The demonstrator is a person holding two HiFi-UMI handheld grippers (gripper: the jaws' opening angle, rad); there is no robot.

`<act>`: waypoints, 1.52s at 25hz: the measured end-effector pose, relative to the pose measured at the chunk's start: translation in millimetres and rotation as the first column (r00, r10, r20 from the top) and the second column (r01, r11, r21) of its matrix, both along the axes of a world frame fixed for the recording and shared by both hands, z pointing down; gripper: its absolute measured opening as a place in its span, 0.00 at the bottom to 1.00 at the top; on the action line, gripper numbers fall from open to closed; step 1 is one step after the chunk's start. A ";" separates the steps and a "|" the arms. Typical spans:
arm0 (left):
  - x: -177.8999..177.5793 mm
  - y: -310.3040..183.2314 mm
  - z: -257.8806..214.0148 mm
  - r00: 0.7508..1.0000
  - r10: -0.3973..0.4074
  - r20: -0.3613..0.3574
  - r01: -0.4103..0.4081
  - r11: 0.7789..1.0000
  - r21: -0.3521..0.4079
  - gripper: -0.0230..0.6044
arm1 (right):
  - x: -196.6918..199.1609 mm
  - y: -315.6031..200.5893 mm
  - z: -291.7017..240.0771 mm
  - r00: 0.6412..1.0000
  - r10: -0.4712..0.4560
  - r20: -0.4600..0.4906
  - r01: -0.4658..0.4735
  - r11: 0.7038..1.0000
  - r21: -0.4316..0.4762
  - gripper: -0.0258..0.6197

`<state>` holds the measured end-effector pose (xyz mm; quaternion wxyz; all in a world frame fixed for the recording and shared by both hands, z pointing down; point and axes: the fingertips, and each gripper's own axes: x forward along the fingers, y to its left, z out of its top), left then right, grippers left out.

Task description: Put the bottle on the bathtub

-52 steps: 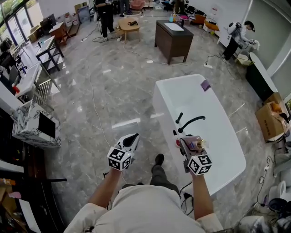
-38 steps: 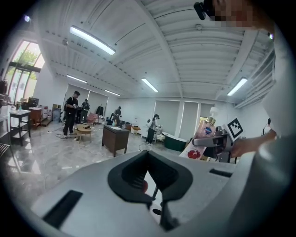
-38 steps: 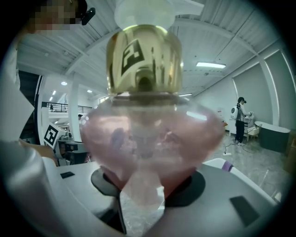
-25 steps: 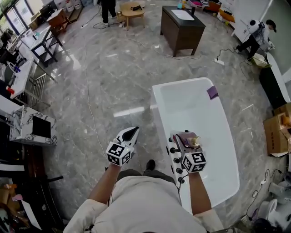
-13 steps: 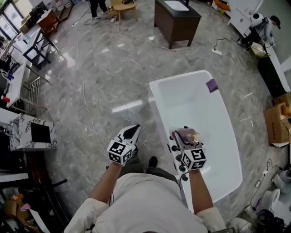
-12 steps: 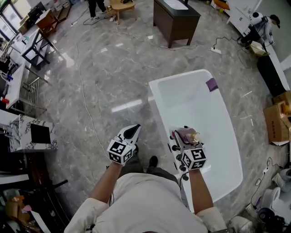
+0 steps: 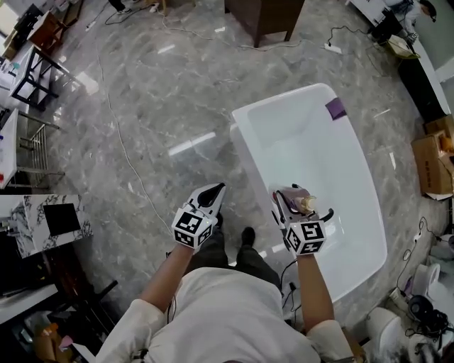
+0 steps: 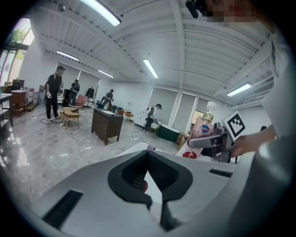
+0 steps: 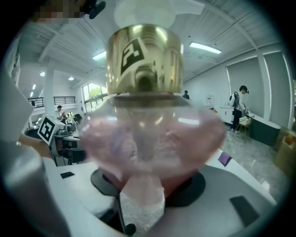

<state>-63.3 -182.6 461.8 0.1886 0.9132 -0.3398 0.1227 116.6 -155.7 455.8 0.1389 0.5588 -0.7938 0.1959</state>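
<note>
Bottle (image 7: 303,203) clamped in my right claw (image 7: 287,200), now advanced over bathtub (image 7: 245,152) rim below; set-down next. Left claw (image 7: 211,193) closed, empty, alongside.

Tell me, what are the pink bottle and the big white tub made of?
The bottle looks like clear plastic, maybe glass: you see pink liquid through it. Its collar looks like shiny gold metal or coated plastic, mirroring the room. The bathtub looks like glossy white acrylic or enamel: smooth, shiny.

You stand on a glossy grey marble floor (image 7: 142,106); a dark brown wooden cabinet (image 7: 264,15) sits ahead, long ceiling strip lights (image 8: 150,68) overhead.
</note>
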 end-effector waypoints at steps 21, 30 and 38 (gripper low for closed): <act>34.8 -83.2 176.0 0.995 0.094 0.026 -0.089 0.984 -0.151 0.05 | 5.4 -112.3 206.9 0.995 0.060 -0.078 -0.067 0.993 -0.094 0.41; 45.7 -88.9 249.1 0.994 0.105 0.035 -0.097 0.977 -0.191 0.05 | 11.9 -139.2 294.1 0.993 0.074 -0.094 -0.083 0.991 -0.102 0.42; 62.6 -97.0 299.2 0.993 0.114 0.031 -0.105 0.970 -0.221 0.05 | 26.6 -161.5 359.6 0.990 0.086 -0.114 -0.100 0.987 -0.126 0.42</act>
